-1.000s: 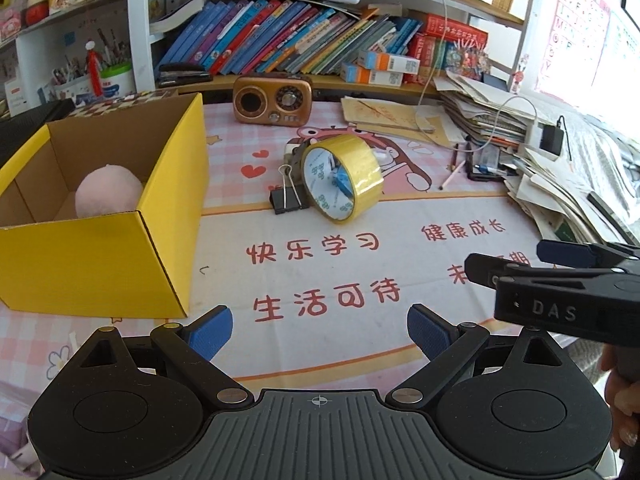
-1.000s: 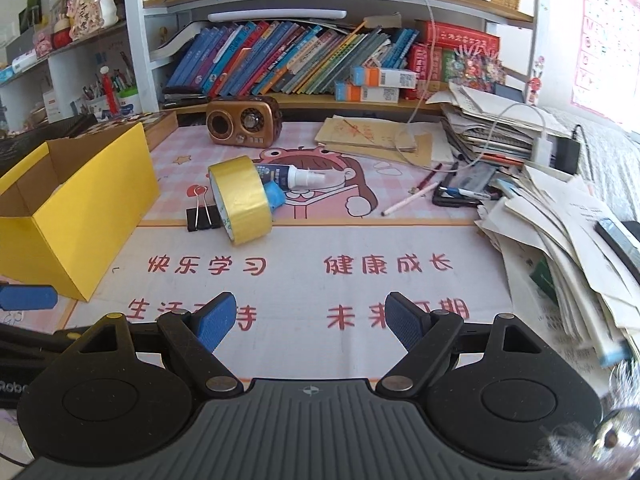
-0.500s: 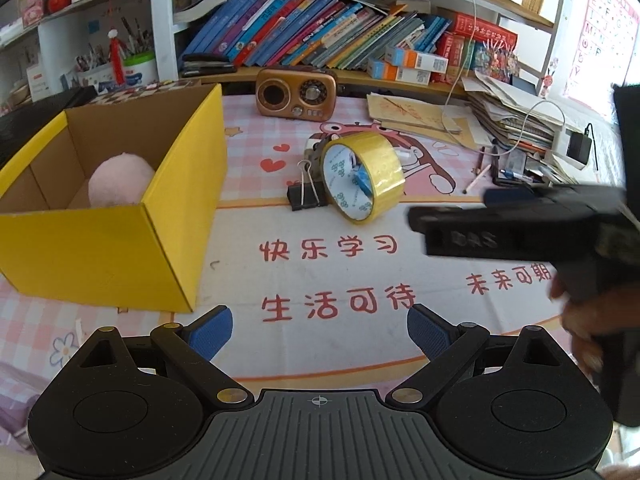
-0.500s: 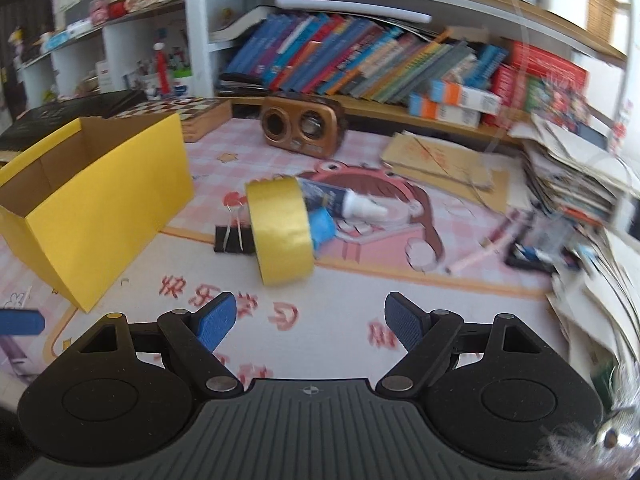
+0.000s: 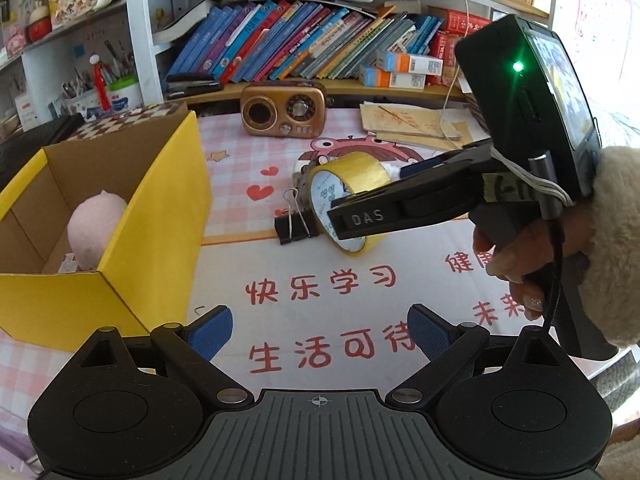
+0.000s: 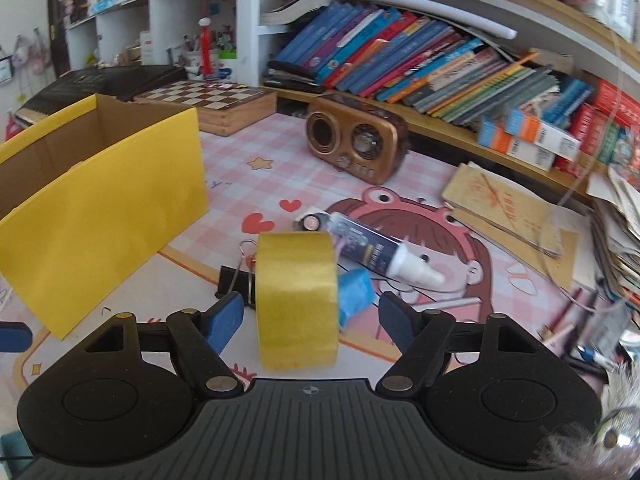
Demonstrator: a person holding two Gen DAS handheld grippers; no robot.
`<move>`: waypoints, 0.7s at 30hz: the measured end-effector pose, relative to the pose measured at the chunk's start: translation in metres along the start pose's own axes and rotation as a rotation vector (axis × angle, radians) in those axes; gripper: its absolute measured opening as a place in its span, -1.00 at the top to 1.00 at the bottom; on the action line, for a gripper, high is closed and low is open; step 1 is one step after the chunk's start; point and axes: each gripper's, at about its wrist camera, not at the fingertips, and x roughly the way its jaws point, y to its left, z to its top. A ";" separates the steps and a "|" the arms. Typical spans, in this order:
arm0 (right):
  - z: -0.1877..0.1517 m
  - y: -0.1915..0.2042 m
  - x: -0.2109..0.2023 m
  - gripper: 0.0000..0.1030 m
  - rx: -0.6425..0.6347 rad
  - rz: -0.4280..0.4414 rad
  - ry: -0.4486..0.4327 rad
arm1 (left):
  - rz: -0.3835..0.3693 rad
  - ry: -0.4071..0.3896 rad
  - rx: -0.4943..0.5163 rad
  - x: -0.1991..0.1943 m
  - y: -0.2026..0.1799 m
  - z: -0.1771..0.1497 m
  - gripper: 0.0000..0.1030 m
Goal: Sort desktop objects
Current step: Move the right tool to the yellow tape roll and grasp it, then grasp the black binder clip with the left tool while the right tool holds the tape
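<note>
Tape roll [image 6: 296, 300] hides binder clip [image 6: 234, 282] partly; blue item [image 6: 354, 294] behind, perhaps eraser.

We see a glossy yellow roll of packing tape [image 6: 296, 300] upright on edge, touching a black metal binder clip [image 6: 234, 280].

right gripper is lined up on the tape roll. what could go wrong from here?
1. The yellow tape roll stands on its edge between the open right gripper, whose blue pads are not touching it; an uneven close may roll or tip it.
2. The black binder clip and the blue object sit right beside the roll, so a finger could snag or push them.
3. The spray bottle lies just behind and might get knocked.
</note>
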 end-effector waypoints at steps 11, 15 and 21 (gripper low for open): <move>0.000 -0.006 0.010 0.25 0.003 0.076 0.041 | 0.009 0.017 -0.005 0.016 -0.003 0.011 -0.87; 0.002 -0.018 -0.009 0.25 0.043 0.094 0.001 | -0.003 0.022 0.004 0.023 -0.006 0.016 -0.87; -0.004 -0.045 -0.045 0.25 0.152 0.042 -0.044 | 0.008 0.029 0.010 0.042 -0.010 0.023 -0.86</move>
